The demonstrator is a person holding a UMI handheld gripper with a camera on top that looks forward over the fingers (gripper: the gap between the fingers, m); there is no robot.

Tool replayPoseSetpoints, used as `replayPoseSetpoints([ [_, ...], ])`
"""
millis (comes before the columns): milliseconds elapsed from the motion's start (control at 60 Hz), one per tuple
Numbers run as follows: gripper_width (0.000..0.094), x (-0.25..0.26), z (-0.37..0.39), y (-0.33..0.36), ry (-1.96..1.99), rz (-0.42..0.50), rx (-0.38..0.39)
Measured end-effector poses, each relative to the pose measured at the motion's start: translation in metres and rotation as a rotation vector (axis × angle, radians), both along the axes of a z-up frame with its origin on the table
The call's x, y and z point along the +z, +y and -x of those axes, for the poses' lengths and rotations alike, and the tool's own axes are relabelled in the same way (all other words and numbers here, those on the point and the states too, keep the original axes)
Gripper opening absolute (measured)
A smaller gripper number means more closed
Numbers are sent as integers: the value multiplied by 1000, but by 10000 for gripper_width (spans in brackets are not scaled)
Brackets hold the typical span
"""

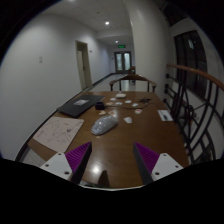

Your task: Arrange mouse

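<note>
A grey computer mouse [104,124] lies on the long brown wooden table [120,150], a little way ahead of my fingers and slightly left of their midline. My gripper [112,160] is open and empty, hovering over bare tabletop near the table's near end. Its purple pads [80,157] stand wide apart on either side. Nothing is between them.
A light mat or sheet of paper [58,133] lies left of the mouse, with a dark laptop-like object [78,103] beyond it. Small white papers [128,100] lie further along the table, and one [165,115] lies near its right edge. A chair [135,82] stands at the far end. A railing [195,95] runs along the right.
</note>
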State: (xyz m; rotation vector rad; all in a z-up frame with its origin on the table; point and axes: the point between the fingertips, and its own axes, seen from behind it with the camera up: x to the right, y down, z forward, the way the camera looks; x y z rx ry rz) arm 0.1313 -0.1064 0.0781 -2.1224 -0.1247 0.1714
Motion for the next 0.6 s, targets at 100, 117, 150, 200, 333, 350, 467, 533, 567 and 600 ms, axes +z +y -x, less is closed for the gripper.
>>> replayPoseSetpoints([
  [100, 853, -12, 19, -1, 23, 55, 48],
  [117, 854, -14, 22, -3, 25, 67, 55],
  [150, 852, -27, 24, 9, 30, 84, 68],
  [200, 852, -29, 27, 8, 35, 100, 83],
  [333, 845, -24, 17, 28, 29, 115, 67],
  [350, 851, -26, 16, 32, 20, 118, 49],
  [467, 840, -16, -7, 47, -19, 121, -31],
  [533, 669, -13, -29, 54, -56, 107, -103],
  [567, 570, -12, -41, 49, -67, 103, -131],
  [600, 523, -11, -50, 52, -57, 100, -153],
])
